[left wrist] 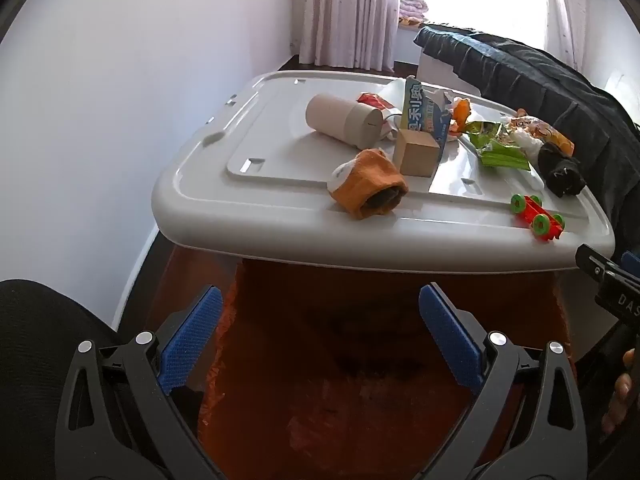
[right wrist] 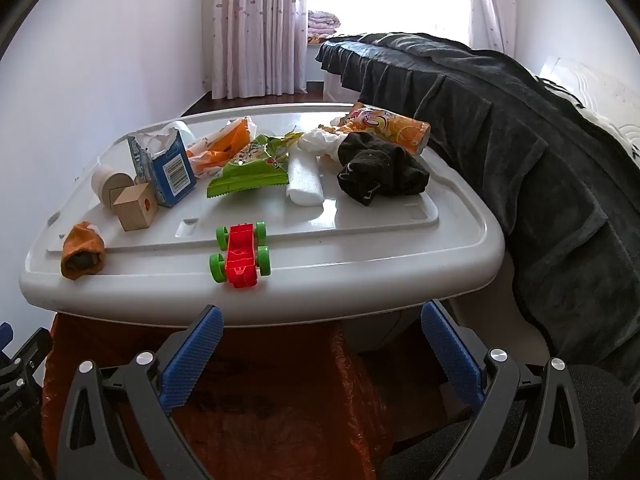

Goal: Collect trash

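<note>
A white plastic lid serves as a tabletop and carries the trash. On it lie a green snack wrapper, a torn blue carton, an orange wrapper, an orange-printed packet, white foam and crumpled white paper. An orange-red bag hangs open below the lid's near edge. My left gripper is open above the bag, empty. My right gripper is open too, short of the lid, empty.
Also on the lid: a red toy car, an orange sock, a black sock, a wooden cube and a beige cylinder. A bed with dark cover stands right; a wall left.
</note>
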Action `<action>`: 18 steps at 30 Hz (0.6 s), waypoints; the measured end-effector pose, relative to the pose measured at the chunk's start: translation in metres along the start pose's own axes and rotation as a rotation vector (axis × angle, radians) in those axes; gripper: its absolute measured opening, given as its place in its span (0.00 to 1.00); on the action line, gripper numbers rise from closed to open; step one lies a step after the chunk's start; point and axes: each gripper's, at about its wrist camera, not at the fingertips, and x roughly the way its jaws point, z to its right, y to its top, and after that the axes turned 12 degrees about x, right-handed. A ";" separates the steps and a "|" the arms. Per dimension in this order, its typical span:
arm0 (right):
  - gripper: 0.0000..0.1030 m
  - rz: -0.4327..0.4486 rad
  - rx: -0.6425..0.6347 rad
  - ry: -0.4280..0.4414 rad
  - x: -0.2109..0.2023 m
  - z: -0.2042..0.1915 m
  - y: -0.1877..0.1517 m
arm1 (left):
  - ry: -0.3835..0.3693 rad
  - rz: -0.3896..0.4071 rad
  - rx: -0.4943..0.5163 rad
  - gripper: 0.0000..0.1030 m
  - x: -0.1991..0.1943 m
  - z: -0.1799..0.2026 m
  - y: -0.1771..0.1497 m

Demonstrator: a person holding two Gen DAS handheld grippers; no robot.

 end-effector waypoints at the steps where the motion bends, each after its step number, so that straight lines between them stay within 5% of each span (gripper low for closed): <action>1: 0.95 0.000 0.001 0.001 0.000 0.000 0.000 | 0.002 0.000 0.001 0.94 0.000 0.000 0.000; 18: 0.95 0.002 -0.001 -0.001 0.000 0.000 0.001 | -0.006 -0.016 0.015 0.94 0.003 0.005 -0.002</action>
